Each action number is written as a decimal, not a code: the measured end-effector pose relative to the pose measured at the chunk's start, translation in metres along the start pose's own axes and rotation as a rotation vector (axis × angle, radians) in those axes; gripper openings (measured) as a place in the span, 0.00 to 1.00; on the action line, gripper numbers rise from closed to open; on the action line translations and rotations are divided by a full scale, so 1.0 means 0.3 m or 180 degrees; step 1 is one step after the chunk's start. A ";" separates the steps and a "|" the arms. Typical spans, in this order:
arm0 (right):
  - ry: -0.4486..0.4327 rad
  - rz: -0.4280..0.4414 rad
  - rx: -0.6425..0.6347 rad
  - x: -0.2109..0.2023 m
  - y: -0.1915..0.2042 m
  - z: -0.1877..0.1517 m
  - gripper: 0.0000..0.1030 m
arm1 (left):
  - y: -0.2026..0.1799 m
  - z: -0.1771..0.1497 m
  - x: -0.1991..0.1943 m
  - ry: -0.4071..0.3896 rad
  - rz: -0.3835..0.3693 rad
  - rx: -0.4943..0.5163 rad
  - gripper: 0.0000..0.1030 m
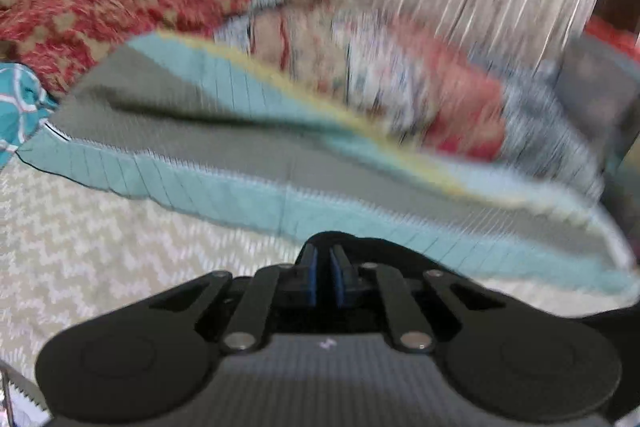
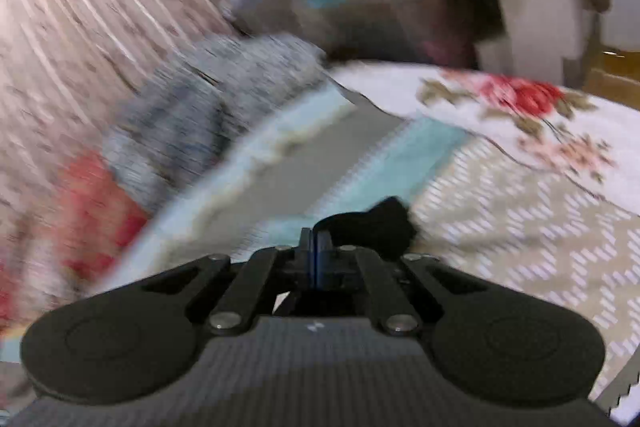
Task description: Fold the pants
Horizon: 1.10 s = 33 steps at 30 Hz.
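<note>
My left gripper [image 1: 324,259] and right gripper [image 2: 316,243] each pinch black pants [image 2: 376,223] fabric between nearly closed fingers, above the grey-and-teal blanket [image 1: 240,147].

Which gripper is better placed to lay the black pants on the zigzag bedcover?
Probably right: the right gripper holds the pants beside bare zigzag bedcover; the left gripper faces the striped blanket.

A bed covered by a beige zigzag spread [image 1: 80,247] fills the lower frame; a grey-and-teal striped cloth [image 1: 240,155] lies across it mid-frame, a floral sheet [image 2: 520,115] at right
</note>
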State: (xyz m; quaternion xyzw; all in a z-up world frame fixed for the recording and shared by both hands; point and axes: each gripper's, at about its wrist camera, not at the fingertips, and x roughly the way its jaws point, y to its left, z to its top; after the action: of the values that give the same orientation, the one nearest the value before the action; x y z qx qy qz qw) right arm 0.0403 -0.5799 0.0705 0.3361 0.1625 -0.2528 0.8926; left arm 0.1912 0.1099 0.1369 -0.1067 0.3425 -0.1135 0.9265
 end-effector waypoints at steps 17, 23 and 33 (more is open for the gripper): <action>0.0439 -0.0723 0.0342 -0.537 -0.429 -0.460 0.12 | 0.246 -0.530 -0.341 0.0500 0.0185 -0.0340 0.13; -0.0207 -0.0953 -0.0105 -0.589 -0.334 -0.350 0.41 | 0.260 -0.441 -0.441 0.0080 0.0323 -0.0298 0.48; 0.0610 -0.0312 -0.0975 -0.134 -0.163 -0.177 0.85 | 0.022 -0.229 0.062 0.0467 0.0055 0.0503 0.72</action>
State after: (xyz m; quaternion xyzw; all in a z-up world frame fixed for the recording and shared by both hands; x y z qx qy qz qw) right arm -0.0263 -0.5616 0.0254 0.2104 0.2995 -0.2351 0.9004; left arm 0.1605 0.1027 0.0726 -0.0218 0.4003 -0.1396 0.9054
